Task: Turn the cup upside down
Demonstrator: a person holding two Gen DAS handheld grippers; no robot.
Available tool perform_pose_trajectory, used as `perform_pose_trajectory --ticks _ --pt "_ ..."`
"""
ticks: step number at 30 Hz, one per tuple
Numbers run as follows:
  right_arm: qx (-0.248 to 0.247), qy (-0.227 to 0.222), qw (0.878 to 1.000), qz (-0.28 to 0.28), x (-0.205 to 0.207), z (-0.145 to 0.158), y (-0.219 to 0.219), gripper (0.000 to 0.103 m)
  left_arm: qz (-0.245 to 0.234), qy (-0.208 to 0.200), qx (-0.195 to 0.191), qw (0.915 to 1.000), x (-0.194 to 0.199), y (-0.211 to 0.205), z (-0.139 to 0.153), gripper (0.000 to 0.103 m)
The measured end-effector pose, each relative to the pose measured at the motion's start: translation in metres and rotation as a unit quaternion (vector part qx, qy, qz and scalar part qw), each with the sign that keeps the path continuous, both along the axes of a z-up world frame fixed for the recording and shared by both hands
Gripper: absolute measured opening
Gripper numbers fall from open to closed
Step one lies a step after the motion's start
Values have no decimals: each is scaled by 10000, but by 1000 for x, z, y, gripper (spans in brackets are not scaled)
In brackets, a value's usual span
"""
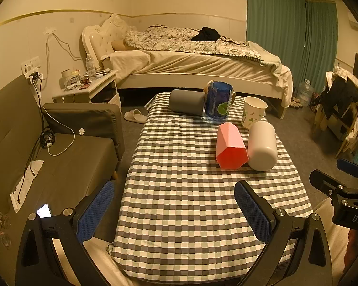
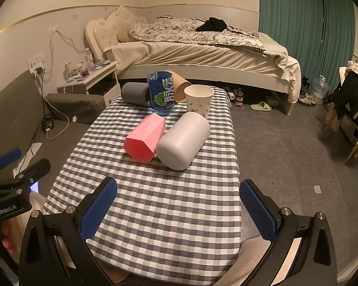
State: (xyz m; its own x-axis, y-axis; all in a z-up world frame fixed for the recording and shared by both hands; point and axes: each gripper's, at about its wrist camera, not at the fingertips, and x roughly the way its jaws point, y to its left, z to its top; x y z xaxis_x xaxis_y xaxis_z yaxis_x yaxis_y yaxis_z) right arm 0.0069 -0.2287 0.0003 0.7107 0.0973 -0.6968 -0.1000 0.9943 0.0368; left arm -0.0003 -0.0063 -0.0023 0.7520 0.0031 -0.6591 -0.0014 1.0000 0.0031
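Observation:
On the checked tablecloth (image 1: 179,202) (image 2: 167,214) lie several cups. A pink faceted cup (image 1: 230,146) (image 2: 144,141) and a pale grey cup (image 1: 262,145) (image 2: 182,140) lie on their sides, side by side. A white paper cup with a floral print (image 1: 254,114) (image 2: 199,100) stands upright, mouth up. A dark grey cup (image 1: 186,102) (image 2: 134,93) and a tan cup (image 2: 179,85) lie at the far end. My left gripper (image 1: 174,211) is open and empty over the near table end. My right gripper (image 2: 177,211) is open and empty too.
A blue bottle (image 1: 219,102) (image 2: 161,93) stands between the far cups. A grey sofa (image 1: 47,157) with cables flanks the table's left. A bed (image 1: 198,64) lies behind. Grey floor (image 2: 286,147) with slippers lies to the right, chairs with clothes (image 2: 350,100) beyond.

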Motion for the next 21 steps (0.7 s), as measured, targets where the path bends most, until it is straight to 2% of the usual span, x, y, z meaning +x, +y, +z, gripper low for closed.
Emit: perform_pose_trajectory --ticks 21 --pt "-32 13 10000 3 0 -4 -1 103 -6 35 -23 10000 -1 3 -5 103"
